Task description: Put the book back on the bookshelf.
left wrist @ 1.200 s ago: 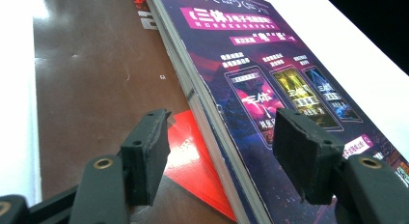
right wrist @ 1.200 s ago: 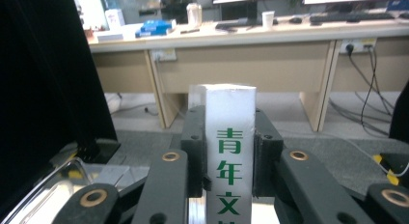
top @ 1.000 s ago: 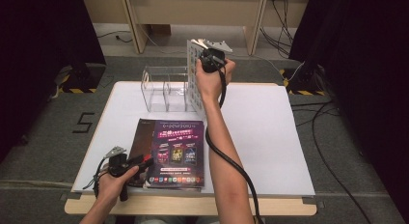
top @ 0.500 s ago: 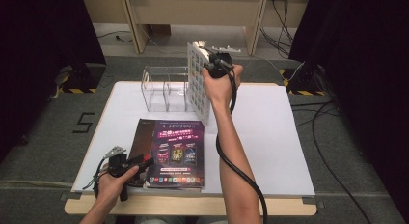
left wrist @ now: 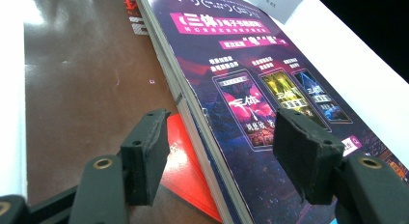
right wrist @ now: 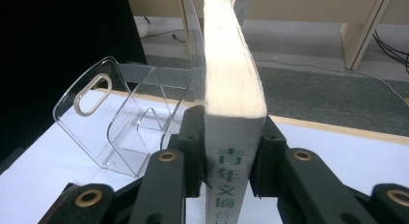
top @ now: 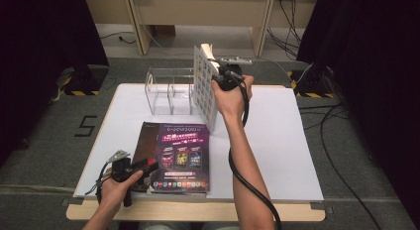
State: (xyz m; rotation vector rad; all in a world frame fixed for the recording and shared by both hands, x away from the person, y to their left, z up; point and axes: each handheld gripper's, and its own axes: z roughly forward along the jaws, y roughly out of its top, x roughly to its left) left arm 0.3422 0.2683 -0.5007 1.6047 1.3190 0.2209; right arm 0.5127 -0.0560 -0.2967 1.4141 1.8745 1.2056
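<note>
Since the earlier frame, the right arm has carried its book rightward, away from the clear rack (top: 168, 93). Near left, the left claw (top: 148, 165) rests released, straddling the magazine (top: 181, 155) edge on the desk (top: 292, 141). Far centre, the raised right claw (top: 216, 74) clamps the upright book (top: 205, 86), jaws just easing.

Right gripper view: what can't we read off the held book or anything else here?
- Held book: covers edge-on in the right gripper view; spine title cut by the bottom edge.
- Same book: cover print too small in the high view.
- Acrylic rack: right end behind the book, high view.
- Brown book: title cut off at the top edge, partly under the purple magazine, left gripper view.
</note>
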